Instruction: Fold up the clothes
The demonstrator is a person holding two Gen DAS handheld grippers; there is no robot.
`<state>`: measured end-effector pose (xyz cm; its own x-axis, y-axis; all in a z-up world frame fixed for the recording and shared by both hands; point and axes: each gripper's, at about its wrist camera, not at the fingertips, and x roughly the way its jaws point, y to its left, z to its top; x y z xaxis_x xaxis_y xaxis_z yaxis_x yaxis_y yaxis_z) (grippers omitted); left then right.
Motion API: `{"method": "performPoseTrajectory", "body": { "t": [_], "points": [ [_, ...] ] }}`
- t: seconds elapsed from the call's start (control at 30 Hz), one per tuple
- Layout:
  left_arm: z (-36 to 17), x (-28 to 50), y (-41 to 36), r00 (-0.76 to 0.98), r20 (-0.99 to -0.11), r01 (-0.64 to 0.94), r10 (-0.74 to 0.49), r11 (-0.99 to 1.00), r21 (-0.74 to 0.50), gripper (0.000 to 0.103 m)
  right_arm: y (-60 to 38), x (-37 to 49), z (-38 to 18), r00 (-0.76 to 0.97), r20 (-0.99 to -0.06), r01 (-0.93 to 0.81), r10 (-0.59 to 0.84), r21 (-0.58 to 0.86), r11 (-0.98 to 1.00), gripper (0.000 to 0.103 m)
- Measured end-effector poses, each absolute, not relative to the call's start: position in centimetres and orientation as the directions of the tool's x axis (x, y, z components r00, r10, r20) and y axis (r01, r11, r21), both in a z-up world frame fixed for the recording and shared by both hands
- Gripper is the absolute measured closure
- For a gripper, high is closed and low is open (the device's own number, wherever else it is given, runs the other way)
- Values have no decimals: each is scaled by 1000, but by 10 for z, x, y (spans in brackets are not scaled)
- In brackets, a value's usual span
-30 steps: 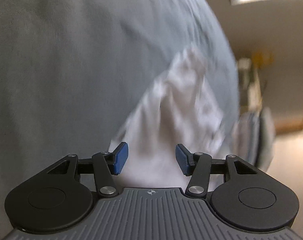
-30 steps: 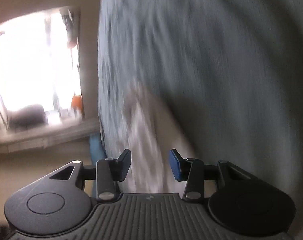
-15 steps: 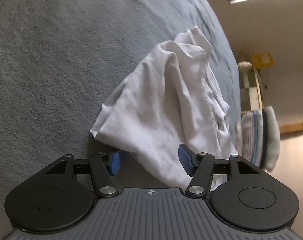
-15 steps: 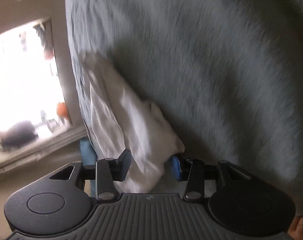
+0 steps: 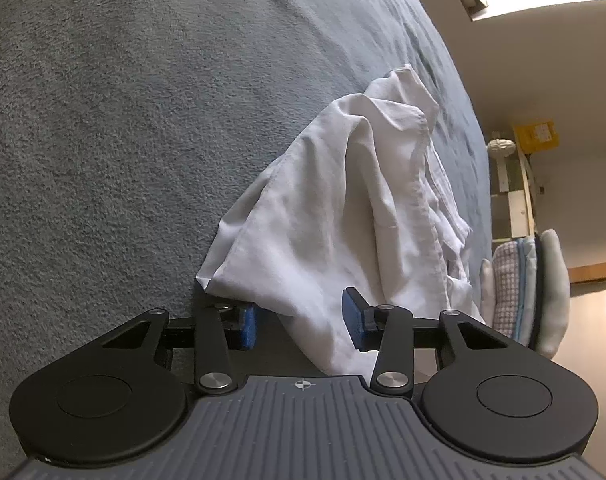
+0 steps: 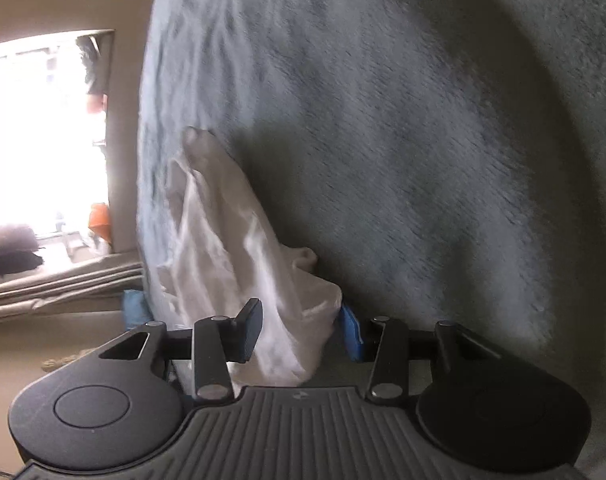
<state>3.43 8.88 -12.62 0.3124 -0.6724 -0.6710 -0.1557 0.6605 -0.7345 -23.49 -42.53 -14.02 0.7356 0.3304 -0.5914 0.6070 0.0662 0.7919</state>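
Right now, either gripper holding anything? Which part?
White garment: left gripper closing around a corner, not clamped. Right gripper straddles another end; grip unclear.

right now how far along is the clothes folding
Early. Done: only a folded stack past the bed's edge. In hand: the crumpled white garment on the grey blanket sits between both claws; the left claw is closing, the right claw is open. Left: every fold.

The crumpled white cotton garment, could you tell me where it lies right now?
The crumpled white cotton garment lies on the grey fleece blanket near its edge, one end between the closing left gripper pads.
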Motion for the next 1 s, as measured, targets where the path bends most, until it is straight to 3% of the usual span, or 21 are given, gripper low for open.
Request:
{"method": "performPoseTrajectory", "body": {
  "t": [0.17, 0.23, 0.47, 0.73, 1.0],
  "points": [
    [-116, 33, 89, 330, -689, -119, -645, 696, -708, 60, -432, -243, -101, 720, -680, 642, 139, 729, 239, 58],
    [-113, 31, 92, 342, -694, -109, -634, 707, -699, 60, -428, -240, -74, 733, -675, 612, 89, 710, 347, 58],
    [-102, 26, 94, 371, -727, -63, -577, 766, -640, 57, -359, -145, -5, 691, -656, 281, 303, 630, 724, 58],
    [-92, 19, 90, 394, -773, 37, -497, 849, -527, 53, -258, -12, 13, 519, -706, -96, 483, 513, 853, 58],
    [-98, 20, 80, 405, -788, 68, -463, 875, -479, 53, -185, 65, -13, 418, -817, -355, 397, 255, 899, 58]
  ]
}}
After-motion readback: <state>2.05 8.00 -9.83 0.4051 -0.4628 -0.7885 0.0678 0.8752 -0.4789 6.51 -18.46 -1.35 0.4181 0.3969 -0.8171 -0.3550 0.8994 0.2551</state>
